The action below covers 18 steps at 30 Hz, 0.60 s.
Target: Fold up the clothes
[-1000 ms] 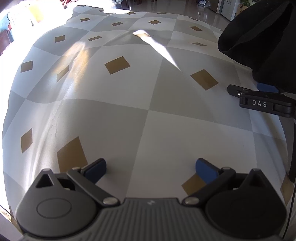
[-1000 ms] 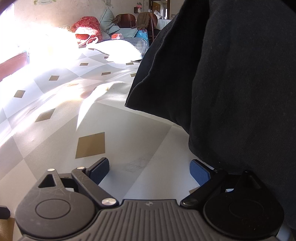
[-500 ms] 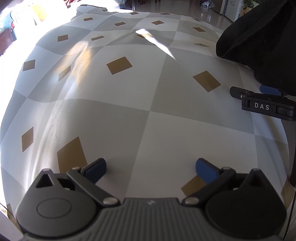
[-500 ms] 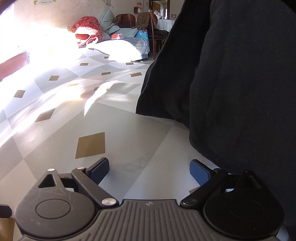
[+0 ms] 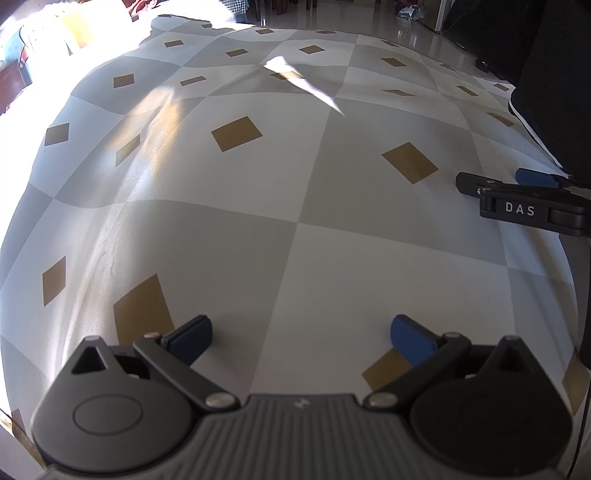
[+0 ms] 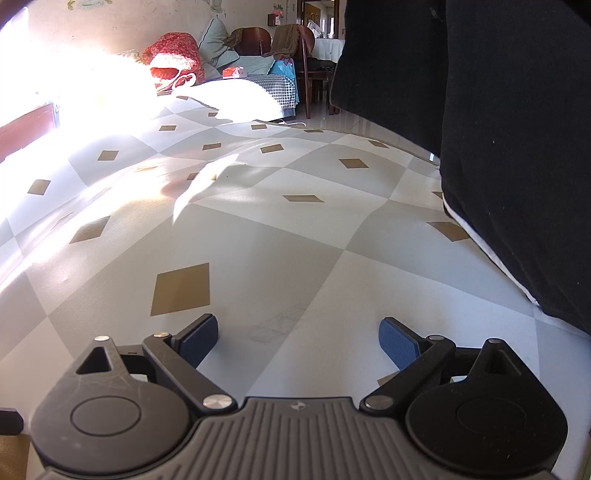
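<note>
A black garment with a thin white edge (image 6: 498,147) fills the right side of the right wrist view; its lower edge lies on the checked tablecloth (image 6: 277,240), and its left part hangs above the table's far edge. My right gripper (image 6: 297,339) stands open just above the cloth, left of the garment, with nothing between its blue pads. In the left wrist view the same garment (image 5: 554,92) is at the far right. My left gripper (image 5: 301,338) is open and empty over the bare cloth (image 5: 258,221). The right gripper (image 5: 491,179) shows there from the side, next to the garment.
Grey, white and tan diamonds cover the tablecloth, and strong sunlight washes out its left side. Beyond the table's far edge are a sofa with a red cushion (image 6: 171,55), a chair (image 6: 284,40) and a shiny floor (image 5: 406,26).
The black garment has drawn back to the right and upward, uncovering more tablecloth and the room behind. Both grippers stay open and have hardly moved.
</note>
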Each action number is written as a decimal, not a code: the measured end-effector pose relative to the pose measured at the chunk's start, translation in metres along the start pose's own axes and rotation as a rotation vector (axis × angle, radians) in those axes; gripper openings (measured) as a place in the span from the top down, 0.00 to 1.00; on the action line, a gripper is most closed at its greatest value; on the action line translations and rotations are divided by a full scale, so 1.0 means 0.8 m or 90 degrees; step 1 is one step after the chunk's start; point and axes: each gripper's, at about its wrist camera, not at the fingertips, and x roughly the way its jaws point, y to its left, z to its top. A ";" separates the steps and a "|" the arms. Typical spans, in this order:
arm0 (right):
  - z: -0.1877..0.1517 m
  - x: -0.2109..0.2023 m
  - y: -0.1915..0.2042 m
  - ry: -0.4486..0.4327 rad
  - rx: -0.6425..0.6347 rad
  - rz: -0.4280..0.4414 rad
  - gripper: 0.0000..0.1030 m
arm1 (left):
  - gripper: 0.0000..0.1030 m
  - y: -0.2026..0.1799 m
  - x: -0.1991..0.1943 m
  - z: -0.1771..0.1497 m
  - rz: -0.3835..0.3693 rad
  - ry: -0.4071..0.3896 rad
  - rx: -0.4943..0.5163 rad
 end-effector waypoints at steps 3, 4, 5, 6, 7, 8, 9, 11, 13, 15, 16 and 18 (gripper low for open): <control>0.000 0.000 0.000 0.000 0.000 0.000 0.09 | 0.00 0.001 0.000 0.000 -0.004 0.000 0.006; 0.000 0.000 0.000 0.000 0.000 0.000 0.09 | 0.00 0.001 0.000 -0.001 -0.006 -0.001 0.008; 0.000 0.000 0.000 0.000 0.000 0.000 0.09 | 0.00 0.001 0.000 -0.001 -0.006 -0.003 0.009; 0.000 0.000 0.000 0.000 0.000 0.000 0.09 | 0.00 0.001 -0.001 -0.002 -0.006 -0.004 0.010; 0.000 0.000 0.000 0.000 0.000 0.000 0.09 | 0.00 0.001 0.000 -0.002 -0.006 -0.005 0.010; 0.000 0.000 0.000 0.000 0.000 0.000 0.09 | 0.00 0.001 0.000 -0.002 -0.006 -0.004 0.009; 0.000 0.000 0.000 0.000 0.000 0.000 0.09 | 0.00 0.000 0.000 -0.002 -0.005 -0.004 0.009; 0.000 0.000 0.000 0.000 0.000 0.000 0.09 | 0.00 -0.001 0.000 -0.002 -0.003 -0.004 0.007; 0.000 0.000 0.000 0.000 0.000 0.000 0.09 | 0.00 -0.001 0.000 -0.002 -0.003 -0.003 0.006; 0.000 0.000 0.000 0.000 0.000 0.000 0.09 | 0.00 0.000 0.000 -0.002 -0.004 -0.002 0.006; 0.000 0.000 0.000 0.000 0.000 0.000 0.09 | 0.00 0.000 0.000 -0.002 -0.004 -0.003 0.006; 0.000 0.000 0.000 0.000 0.000 0.000 0.09 | 0.00 0.000 0.000 -0.001 -0.004 -0.002 0.006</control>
